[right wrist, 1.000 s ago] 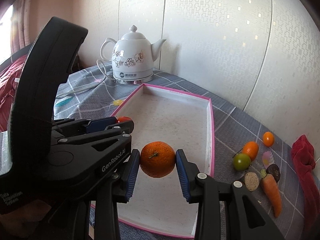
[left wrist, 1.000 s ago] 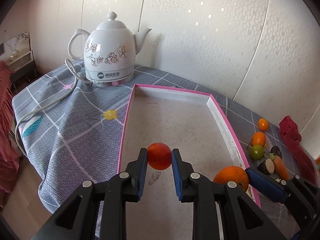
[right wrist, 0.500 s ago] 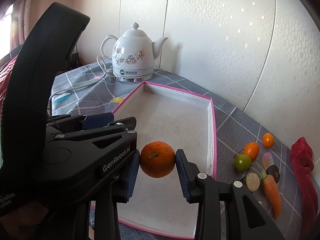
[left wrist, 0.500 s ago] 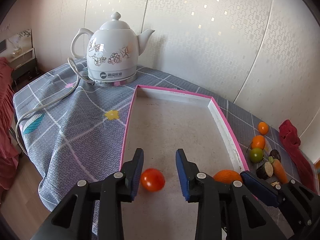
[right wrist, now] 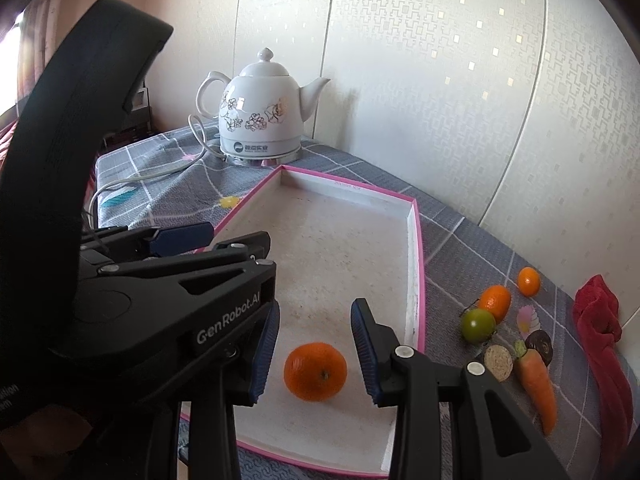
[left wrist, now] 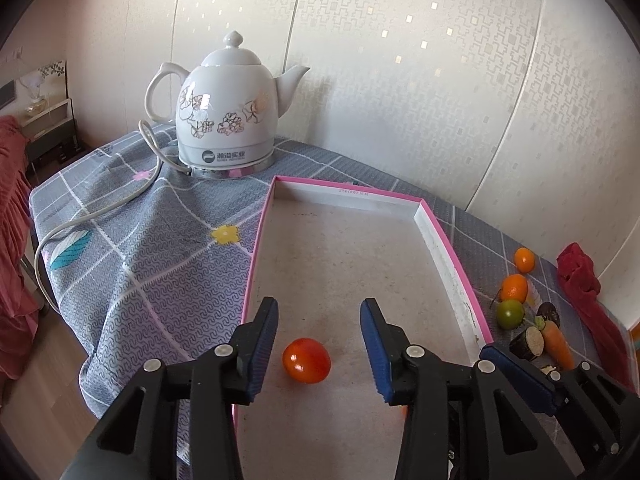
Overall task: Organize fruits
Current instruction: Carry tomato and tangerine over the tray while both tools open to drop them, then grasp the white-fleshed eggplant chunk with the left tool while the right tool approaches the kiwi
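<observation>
While the red tomato [left wrist: 306, 360] lies on the floor of the pink-rimmed tray [left wrist: 448, 248], the left gripper [left wrist: 319, 338] stands over it with its jaws opening, the blue pads clear of the fruit on both sides. From the right wrist camera the tomato is hidden behind the left gripper's black body; that view shows instead the orange [right wrist: 315, 371], resting on the tray floor near the front edge. The right gripper [right wrist: 315, 354] has its pads parted on either side of the orange with a gap on each side, so it grips nothing. In the left wrist view the orange is all but hidden behind the grippers.

Outside the tray's right wall, on the cloth, sits a small cluster: two small oranges [right wrist: 495, 302], a green tomato [right wrist: 477, 325], a carrot [right wrist: 537, 383], a dark round fruit [right wrist: 539, 345] and a cut piece with a pale face [right wrist: 498, 357]. A red cloth [right wrist: 597, 312] lies bunched further right, near the wall.

Behind the tray's far left corner stands a white flowered kettle [left wrist: 228, 112] on its base, its pale cord [left wrist: 96, 216] trailing over the table edge. A grey checked tablecloth [left wrist: 152, 248] with flower and leaf prints covers the table. Pale patterned wall panels [left wrist: 440, 80] rise behind, and the left wrist view also takes in wooden flooring [left wrist: 36, 392] and red fabric [left wrist: 12, 208] at the far left.
</observation>
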